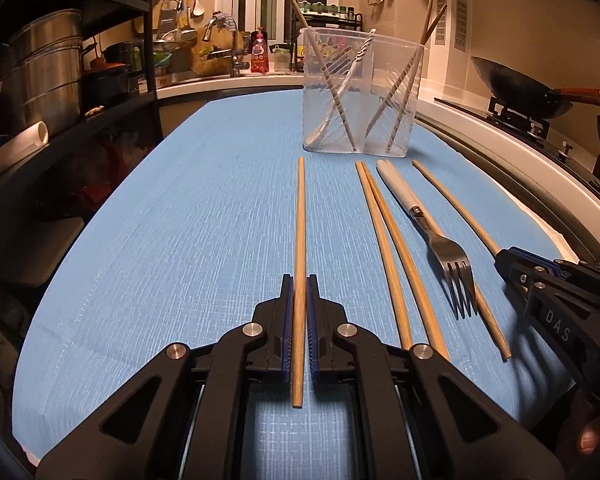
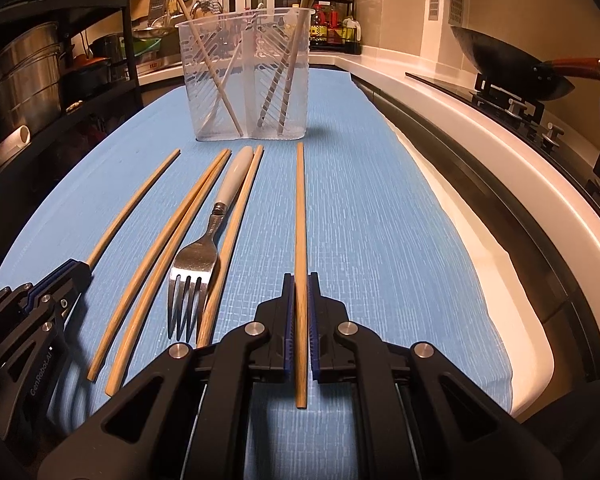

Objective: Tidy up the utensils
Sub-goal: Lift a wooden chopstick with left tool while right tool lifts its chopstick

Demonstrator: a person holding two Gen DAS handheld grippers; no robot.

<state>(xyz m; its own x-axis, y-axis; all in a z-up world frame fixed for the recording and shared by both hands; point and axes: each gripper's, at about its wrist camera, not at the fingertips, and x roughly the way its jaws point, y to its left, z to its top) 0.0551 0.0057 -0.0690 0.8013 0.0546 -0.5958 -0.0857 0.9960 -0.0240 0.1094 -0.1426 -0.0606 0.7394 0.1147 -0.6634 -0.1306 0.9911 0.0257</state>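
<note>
**Two chopsticks clamped lengthwise, holder straight ahead**

Left wrist view. The left gripper [image 1: 299, 284] is clenched on a chopstick [image 1: 300, 220] whose long axis runs along the fingers, its far end pointing at the holder [image 1: 362, 92] and its near end projecting back behind the pads. The holder stands ahead of the jaws and slightly to their right, well apart from the stick's tip. Right of the jaws lie a loose pair [image 1: 384, 240], a fork [image 1: 428, 224] with tines toward the camera, and beyond it the stick that the right gripper [image 1: 504, 258] holds.

Right wrist view. The right gripper [image 2: 300, 284] is likewise closed on a second chopstick [image 2: 300, 220], axis along the fingers, tip toward the holder [image 2: 244, 76], which sits ahead and a little left of the jaws. Further left the left gripper [image 2: 82, 270] holds its own stick.

Judgement: each stick must be tipped upright before it enters a compartment; neither hand is clearly nearer.
</note>
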